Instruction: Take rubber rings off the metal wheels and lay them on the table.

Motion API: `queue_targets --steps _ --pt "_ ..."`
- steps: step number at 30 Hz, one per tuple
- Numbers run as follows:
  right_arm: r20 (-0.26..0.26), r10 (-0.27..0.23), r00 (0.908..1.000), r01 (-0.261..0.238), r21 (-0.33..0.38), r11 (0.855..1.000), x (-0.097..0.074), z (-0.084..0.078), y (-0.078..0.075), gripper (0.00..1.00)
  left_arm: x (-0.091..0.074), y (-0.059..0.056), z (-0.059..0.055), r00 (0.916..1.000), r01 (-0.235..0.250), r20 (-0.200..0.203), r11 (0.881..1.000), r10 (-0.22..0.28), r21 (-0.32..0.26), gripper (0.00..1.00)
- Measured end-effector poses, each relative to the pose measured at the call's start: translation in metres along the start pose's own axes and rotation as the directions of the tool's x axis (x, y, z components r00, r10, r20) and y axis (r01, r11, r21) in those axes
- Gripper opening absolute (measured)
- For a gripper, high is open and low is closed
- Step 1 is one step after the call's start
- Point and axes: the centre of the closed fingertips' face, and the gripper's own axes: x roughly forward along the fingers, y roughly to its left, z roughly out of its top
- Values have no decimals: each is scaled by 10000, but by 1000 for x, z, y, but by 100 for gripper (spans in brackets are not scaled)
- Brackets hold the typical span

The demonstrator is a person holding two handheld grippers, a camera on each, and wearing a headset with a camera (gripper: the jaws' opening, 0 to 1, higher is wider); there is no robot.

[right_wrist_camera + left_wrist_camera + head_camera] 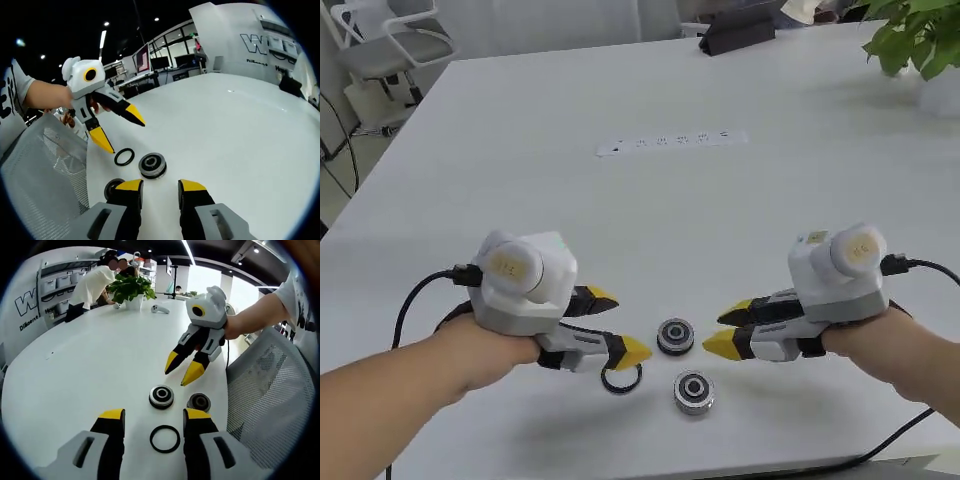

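Head view: left gripper (625, 323) and right gripper (718, 332), jaws apart, flank the far wheel (675, 336); a rubber ring (621, 379) lies on the table (620, 200). Left gripper view: rubber ring (165, 438) near its spread jaws. Right gripper view: far wheel (152, 165) ahead, probably best steadied while its rim is peeled.

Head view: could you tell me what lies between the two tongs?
One metal wheel, between left tongs and right tongs; the head view shows it.
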Motion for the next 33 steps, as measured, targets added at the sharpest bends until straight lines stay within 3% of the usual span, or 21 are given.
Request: queue_targets --steps 11,24,33 --pt "-112 211 9997 -217 -632 9978 13 0 4 24 13 -6 2 9997 232 6 9997 -232 39 39" --pt "-50 293 9996 -295 -494 9983 15 -1 6 25 30 -17 7 9986 531 -20 9985 -530 123 32" --pt "-3 269 9996 -269 -393 9989 15 -1 6 26 37 -17 9 9982 602 -66 9981 -601 152 25"
